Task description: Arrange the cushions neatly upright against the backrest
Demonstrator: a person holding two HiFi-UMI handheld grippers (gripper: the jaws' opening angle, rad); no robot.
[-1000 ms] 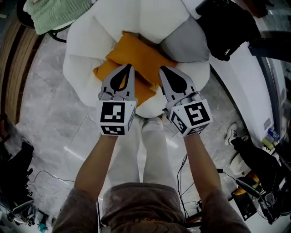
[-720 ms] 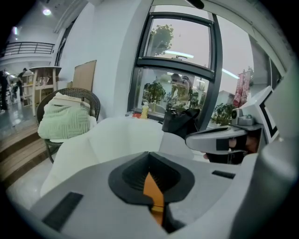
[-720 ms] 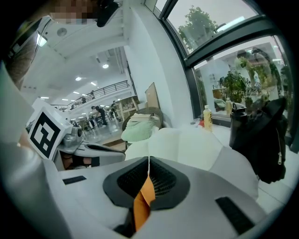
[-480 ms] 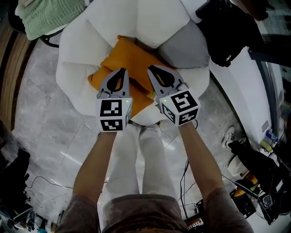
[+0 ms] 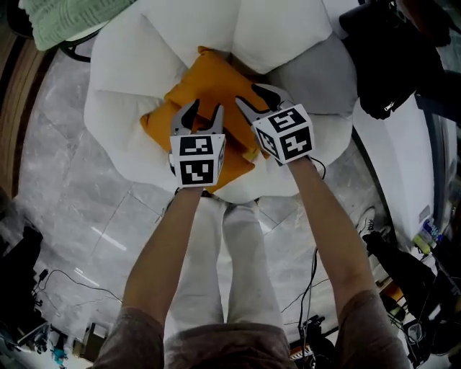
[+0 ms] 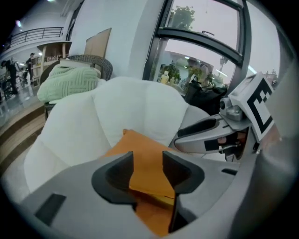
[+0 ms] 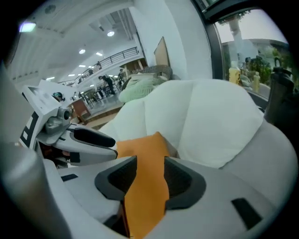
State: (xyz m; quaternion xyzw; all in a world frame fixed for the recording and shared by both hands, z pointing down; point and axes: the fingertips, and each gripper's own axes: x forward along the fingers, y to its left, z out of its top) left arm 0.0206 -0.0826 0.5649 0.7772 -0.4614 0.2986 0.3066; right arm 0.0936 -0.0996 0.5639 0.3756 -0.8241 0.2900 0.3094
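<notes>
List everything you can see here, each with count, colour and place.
armchair: one, white, centre of the head view
orange cushion: one for certain, perhaps a second overlapping it, on the seat
grey cushion: one, right side of the seat
knitted throw: one, pale green, top left
bag: one, black, right of the armchair
floor: grey marble tiles
trousers: white, below the seat
left claw: grey, jaws just opened, orange cushion showing in the gap, not pinched
right claw: grey, jaws just opened, orange cushion in the gap, not pinched
</notes>
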